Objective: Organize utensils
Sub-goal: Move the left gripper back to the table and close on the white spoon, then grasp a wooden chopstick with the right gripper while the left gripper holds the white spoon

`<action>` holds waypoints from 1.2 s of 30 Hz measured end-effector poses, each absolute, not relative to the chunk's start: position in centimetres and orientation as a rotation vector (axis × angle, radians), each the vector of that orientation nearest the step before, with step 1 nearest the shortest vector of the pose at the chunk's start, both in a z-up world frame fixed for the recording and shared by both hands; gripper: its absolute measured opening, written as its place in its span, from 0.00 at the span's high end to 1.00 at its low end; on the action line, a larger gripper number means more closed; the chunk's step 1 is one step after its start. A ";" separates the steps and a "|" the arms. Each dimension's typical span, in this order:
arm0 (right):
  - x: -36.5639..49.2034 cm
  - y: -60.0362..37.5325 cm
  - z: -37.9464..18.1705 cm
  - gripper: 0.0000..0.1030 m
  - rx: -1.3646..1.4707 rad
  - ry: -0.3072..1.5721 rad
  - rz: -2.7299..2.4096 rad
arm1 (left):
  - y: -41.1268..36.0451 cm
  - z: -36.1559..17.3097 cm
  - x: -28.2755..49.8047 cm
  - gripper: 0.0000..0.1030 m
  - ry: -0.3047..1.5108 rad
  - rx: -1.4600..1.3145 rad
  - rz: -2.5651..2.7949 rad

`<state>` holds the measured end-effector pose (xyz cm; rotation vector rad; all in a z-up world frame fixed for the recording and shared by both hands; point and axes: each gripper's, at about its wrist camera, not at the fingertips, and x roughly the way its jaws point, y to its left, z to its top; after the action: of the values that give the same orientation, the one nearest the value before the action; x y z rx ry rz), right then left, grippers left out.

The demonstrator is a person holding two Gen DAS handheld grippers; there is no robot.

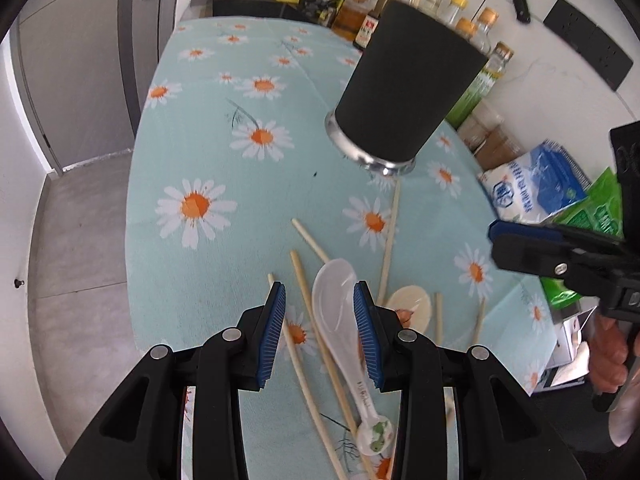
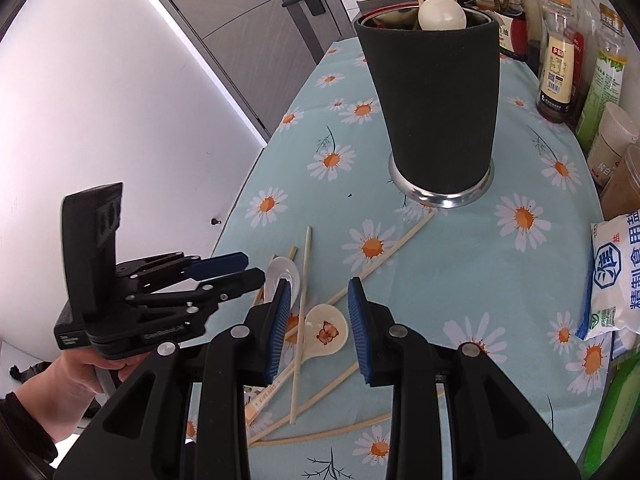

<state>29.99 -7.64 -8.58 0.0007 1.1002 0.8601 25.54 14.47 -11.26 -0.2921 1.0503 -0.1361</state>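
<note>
A black utensil holder (image 1: 404, 84) with a metal base stands on the daisy tablecloth (image 1: 208, 128); in the right wrist view the holder (image 2: 436, 112) contains a white spoon (image 2: 442, 14) and a chopstick. Several chopsticks (image 1: 390, 240) lie scattered in front of it. My left gripper (image 1: 320, 292) hovers open over a translucent white spoon (image 1: 336, 312) lying on the cloth, pads clear of it. My right gripper (image 2: 320, 286) is open above a cream spoon (image 2: 326, 330) with a bear picture. The left gripper (image 2: 240, 268) is close by on its left.
Sauce bottles (image 2: 560, 64) and jars line the wall behind the holder. A white and blue salt bag (image 2: 616, 280) and a green packet (image 1: 596, 208) lie at the table's right side. The table's left edge drops to the floor by a grey door (image 1: 80, 60).
</note>
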 end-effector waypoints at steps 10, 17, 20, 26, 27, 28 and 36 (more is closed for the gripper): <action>31.4 -7.0 -8.6 0.70 -0.012 1.108 0.852 | 13.8 -12.9 26.7 0.83 1.117 -0.254 -0.196; 32.1 -5.9 -8.3 0.70 -0.042 1.115 0.864 | 13.7 -13.1 26.8 0.94 1.119 -0.263 -0.211; 32.2 -5.4 -8.1 0.70 -0.060 1.120 0.867 | 13.7 -12.8 26.7 0.95 1.110 -0.271 -0.215; 33.3 -4.1 -8.5 0.70 -0.080 1.179 0.889 | 13.6 -12.1 26.3 0.95 1.097 -0.293 -0.231; 33.5 -3.9 -8.7 0.70 -0.073 1.195 0.895 | 13.6 -11.9 26.2 0.95 1.094 -0.300 -0.231; 33.7 -3.7 -8.9 0.70 -0.065 1.211 0.901 | 13.8 -11.8 26.1 0.95 1.089 -0.310 -0.232; 35.2 -1.7 -10.7 0.70 -0.027 1.332 0.918 | 15.0 -10.5 24.8 0.95 1.052 -0.364 -0.208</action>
<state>35.16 -1.74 -10.67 -0.0273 1.3318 0.9178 24.80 14.97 -10.45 -0.3644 1.0521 -0.2084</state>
